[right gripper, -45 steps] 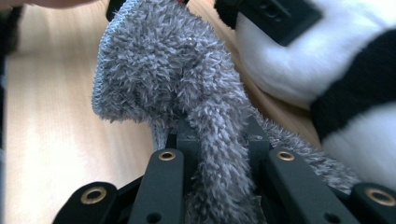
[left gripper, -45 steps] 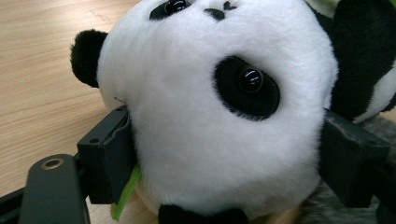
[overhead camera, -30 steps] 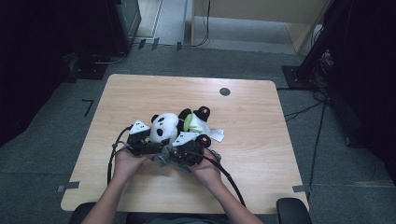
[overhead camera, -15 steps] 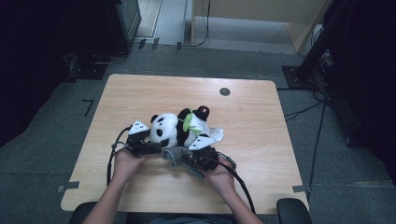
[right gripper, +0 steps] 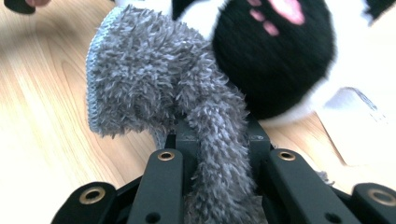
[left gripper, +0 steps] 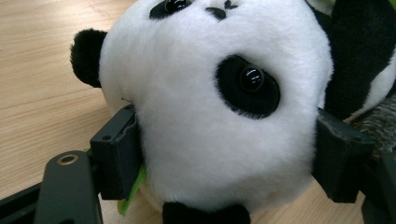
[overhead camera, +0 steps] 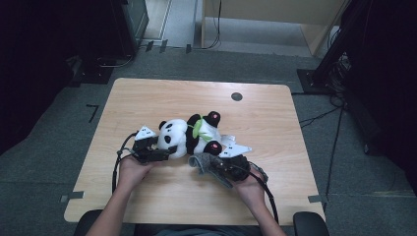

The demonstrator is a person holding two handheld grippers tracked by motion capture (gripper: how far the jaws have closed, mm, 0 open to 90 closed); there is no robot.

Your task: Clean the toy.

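Note:
A black-and-white plush panda (overhead camera: 192,135) lies on its side on the wooden table (overhead camera: 147,98), with a green leaf at its neck. My left gripper (overhead camera: 164,151) is at the panda's head (left gripper: 210,116); its jaws have just been closing and now press the head from both sides. My right gripper (overhead camera: 212,164), just in front of the panda's pink-soled foot (right gripper: 275,56), is shut on a grey fuzzy cloth (right gripper: 154,88). The cloth (overhead camera: 200,161) droops from the jaws toward the left.
A white tag (overhead camera: 228,142) sticks out beside the panda's feet. A small black round cap (overhead camera: 236,96) sits in the tabletop at the far right. Dark stands and cables surround the table on the grey floor.
My right gripper has slid to the right with the grey cloth, away from the left hand. The left gripper has stayed at the panda's head.

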